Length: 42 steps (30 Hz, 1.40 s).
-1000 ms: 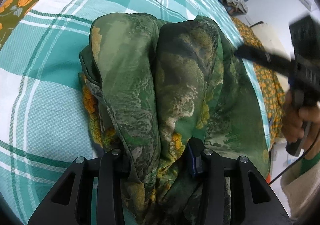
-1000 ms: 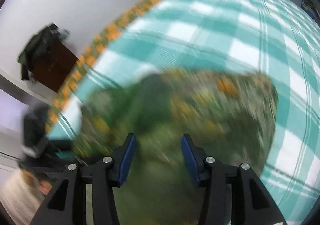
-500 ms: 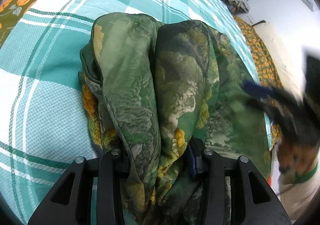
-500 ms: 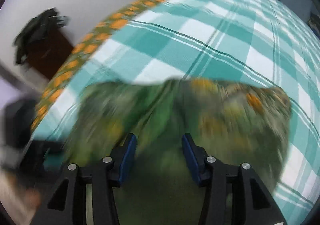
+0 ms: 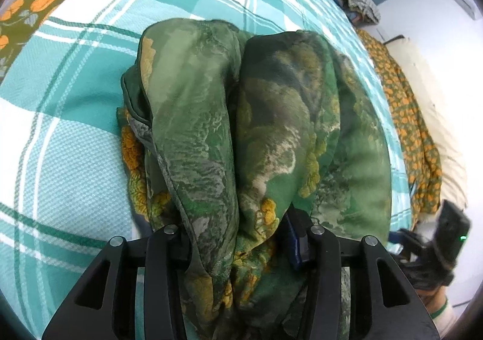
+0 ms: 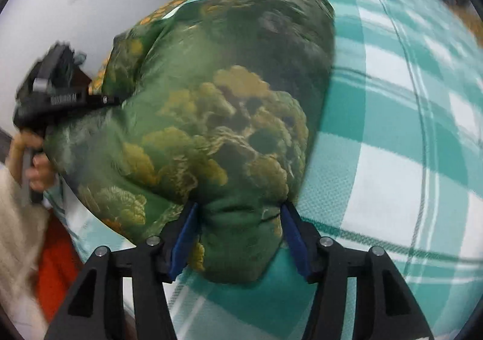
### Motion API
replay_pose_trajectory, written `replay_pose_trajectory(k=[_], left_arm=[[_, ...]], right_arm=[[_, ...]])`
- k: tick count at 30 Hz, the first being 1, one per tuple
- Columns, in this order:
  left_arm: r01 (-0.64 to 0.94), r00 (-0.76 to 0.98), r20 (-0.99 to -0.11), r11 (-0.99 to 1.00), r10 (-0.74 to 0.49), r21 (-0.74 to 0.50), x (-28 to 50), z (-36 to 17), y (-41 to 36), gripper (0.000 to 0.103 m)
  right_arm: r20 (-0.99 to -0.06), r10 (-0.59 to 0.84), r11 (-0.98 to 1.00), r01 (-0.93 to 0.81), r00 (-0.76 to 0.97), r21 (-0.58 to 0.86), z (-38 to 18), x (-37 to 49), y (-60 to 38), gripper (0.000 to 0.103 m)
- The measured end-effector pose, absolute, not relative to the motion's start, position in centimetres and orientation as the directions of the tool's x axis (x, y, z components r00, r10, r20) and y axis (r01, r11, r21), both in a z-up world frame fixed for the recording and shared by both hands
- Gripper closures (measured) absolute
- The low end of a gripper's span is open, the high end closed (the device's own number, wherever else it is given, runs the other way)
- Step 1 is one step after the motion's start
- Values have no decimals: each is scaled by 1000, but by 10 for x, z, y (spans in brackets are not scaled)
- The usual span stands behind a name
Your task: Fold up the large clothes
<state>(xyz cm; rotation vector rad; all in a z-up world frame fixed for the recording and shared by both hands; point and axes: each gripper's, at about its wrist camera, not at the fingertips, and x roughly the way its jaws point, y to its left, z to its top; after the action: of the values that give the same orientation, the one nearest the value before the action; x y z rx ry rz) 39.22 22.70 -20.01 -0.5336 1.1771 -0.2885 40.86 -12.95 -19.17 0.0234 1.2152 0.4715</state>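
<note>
Covers the bed from edge to edge: teal-and-white checked bedspread [image 5: 75,143], with an orange floral sheet [image 5: 413,128] along its border. Heaped in the middle of it, the green printed garment [image 5: 271,113], bunched into two long humps side by side, with loose layers showing at the far end.

Clamped at the near end of those humps by the left gripper [image 5: 238,232], both folds stuffed thickly between the jaws. Taken at the opposite edge by the right gripper [image 6: 238,225], jaws just opening wider, a puffed corner of cloth filling the gap and touching both blue pads; looks like a pinch, though a light one.

Likely trouble from here:
- Slipping of that corner out of the right jaws on any pull, given the slick, puffy cloth and the shallow hold.
- Dragging the whole bundle across the bed instead of laying a fold, with so many layers gathered on the left.
- Trapping wrinkles and uneven edges, since the humps are not flattened.

No brand or label legible on the garment. Pale printed strip on the left gripper's body in the right wrist view: too blurred to read.
</note>
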Motion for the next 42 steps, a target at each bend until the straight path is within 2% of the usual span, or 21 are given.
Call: replay_pose_trajectory(k=[3, 4, 7, 9, 10, 11, 16, 21, 25, 28, 31, 34, 35, 39, 41, 42], left_arm=[[-64, 391, -787, 839, -478, -541, 387, -188, 227, 48], [-68, 401, -782, 835, -478, -546, 385, -182, 228, 43], [-76, 438, -754, 816, -489, -573, 377, -160, 239, 37], [-76, 491, -702, 778, -515, -624, 366, -149, 259, 30], [-91, 526, -673, 752, -520, -652, 358, -145, 275, 19], [-113, 555, -653, 731, -515, -673, 350, -147, 289, 13], [-235, 541, -640, 633, -545, -738, 336, -196, 326, 13], [-194, 468, -621, 612, -629, -767, 355, -231, 300, 12], [-144, 430, -573, 574, -698, -806, 374, -238, 272, 8], [-133, 406, -595, 599, -694, -789, 391, -240, 258, 3], [-122, 350, -664, 670, -661, -732, 412, -240, 242, 1], [-133, 309, -699, 699, -645, -703, 424, -242, 236, 4], [-140, 304, -696, 692, -650, -708, 426, -241, 238, 8], [-132, 295, -686, 683, -665, -719, 426, -242, 242, 16], [-123, 296, -690, 690, -661, -714, 420, -242, 244, 16], [-123, 295, -690, 690, -661, -713, 419, -242, 243, 16]], right_arm=[[-867, 256, 909, -411, 428, 65, -137, 399, -115, 45], [-844, 267, 892, -451, 465, 33, -121, 398, -102, 45], [-794, 437, 817, -555, 422, 154, -106, 409, -61, 45], [-759, 503, 775, -604, 414, 184, -112, 419, -31, 45], [-752, 529, 757, -619, 394, 209, -120, 424, -17, 46], [-751, 548, 744, -624, 368, 238, -128, 429, -4, 46], [-801, 519, 741, -624, 298, 248, -177, 439, 37, 44], [-799, 503, 749, -627, 330, 212, -180, 433, 40, 44], [-802, 482, 752, -637, 353, 171, -183, 430, 47, 44], [-799, 471, 755, -640, 374, 146, -186, 420, 49, 44], [-794, 462, 756, -643, 395, 121, -186, 414, 45, 44], [-796, 448, 762, -639, 408, 102, -182, 409, 43, 44], [-792, 456, 761, -639, 405, 112, -177, 408, 39, 44], [-743, 553, 762, -590, 377, 268, -146, 405, -12, 45], [-702, 574, 785, -527, 422, 325, -137, 407, -53, 38], [-689, 561, 814, -454, 458, 362, -136, 410, -87, 28]])
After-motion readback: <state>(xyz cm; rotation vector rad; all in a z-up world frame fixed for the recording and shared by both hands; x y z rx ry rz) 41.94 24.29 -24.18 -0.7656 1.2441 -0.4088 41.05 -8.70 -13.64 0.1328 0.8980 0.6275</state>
